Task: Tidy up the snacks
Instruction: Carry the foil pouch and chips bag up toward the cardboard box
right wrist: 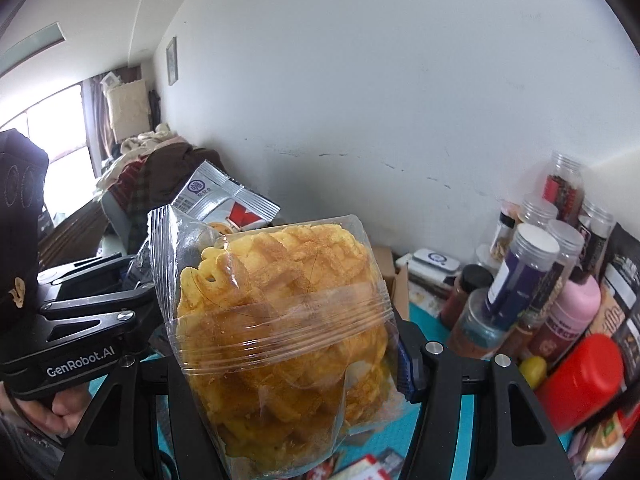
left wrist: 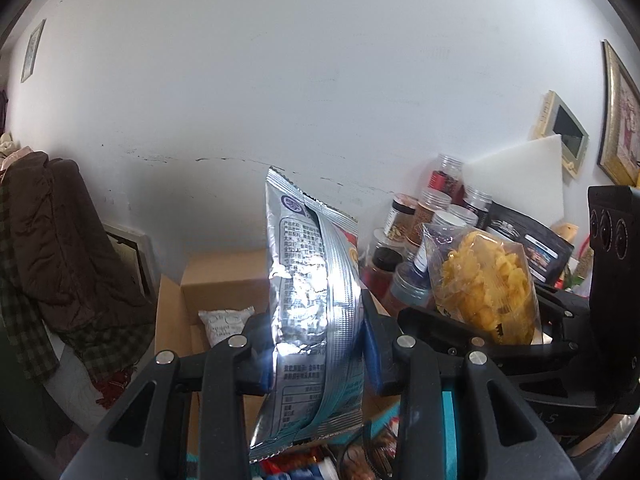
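Holding two snack packs up in the air at once here, one per gripper, both well above the teal bench. The left gripper is closed on a silver foil bag, pinching it around the lower middle with its printed back toward the camera, so the bag stands roughly upright. The right gripper is clamped on a clear bag of yellow crisps, squeezing the belly of the pack.

Handling-wise, I'd guess both are very light and puffy. The foil looks slick and crinkly, so it could slide if the grip loosens; grabbing close to a sealed seam or the flat middle seems safest. The crisps bag is the fragile one, since squeezing the belly hard will likely crush what's inside. Its crimped top edge would be a kinder spot to hold.

Far left there's a cardboard box with a small white pack already inside, which looks like a probable drop spot. Off to the right, jars and bottles are crowded against the wall, so swinging wide that way risks knocking them.
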Motion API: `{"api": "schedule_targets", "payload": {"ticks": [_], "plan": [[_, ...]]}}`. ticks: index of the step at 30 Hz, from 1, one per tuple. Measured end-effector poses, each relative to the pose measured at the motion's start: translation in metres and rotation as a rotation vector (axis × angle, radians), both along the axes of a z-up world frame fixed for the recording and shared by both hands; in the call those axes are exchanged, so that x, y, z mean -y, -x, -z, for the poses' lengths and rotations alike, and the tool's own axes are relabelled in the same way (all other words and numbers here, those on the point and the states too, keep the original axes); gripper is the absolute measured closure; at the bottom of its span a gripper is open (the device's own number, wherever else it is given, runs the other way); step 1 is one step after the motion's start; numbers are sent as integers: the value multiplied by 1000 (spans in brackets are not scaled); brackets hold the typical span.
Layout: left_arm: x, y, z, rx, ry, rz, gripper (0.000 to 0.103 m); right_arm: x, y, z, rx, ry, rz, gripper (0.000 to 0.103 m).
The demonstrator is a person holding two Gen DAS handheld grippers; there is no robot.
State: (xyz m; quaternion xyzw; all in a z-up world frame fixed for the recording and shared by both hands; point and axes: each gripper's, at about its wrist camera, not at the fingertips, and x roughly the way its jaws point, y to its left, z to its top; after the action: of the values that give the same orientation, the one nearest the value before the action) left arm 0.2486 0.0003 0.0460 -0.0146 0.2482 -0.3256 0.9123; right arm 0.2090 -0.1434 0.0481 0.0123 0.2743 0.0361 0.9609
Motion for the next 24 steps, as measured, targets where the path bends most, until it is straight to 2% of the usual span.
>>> {"api": "schedule_targets", "payload": {"ticks": [6,14,21,24], "plan": [[10,-34,4,6,-12,-35,69,14,-36,9,-13,-52,-21,42],[20,-68,16,-10,-60,-63,69,21,-73,21,-53,-28,-2,42],[28,-100,32,-59,-131,-76,69,21,-102,37,-124,3,9,42],[28,-112,42,-97,-137,-83,69,22,-114,47,-168,-3,7,42]]}}
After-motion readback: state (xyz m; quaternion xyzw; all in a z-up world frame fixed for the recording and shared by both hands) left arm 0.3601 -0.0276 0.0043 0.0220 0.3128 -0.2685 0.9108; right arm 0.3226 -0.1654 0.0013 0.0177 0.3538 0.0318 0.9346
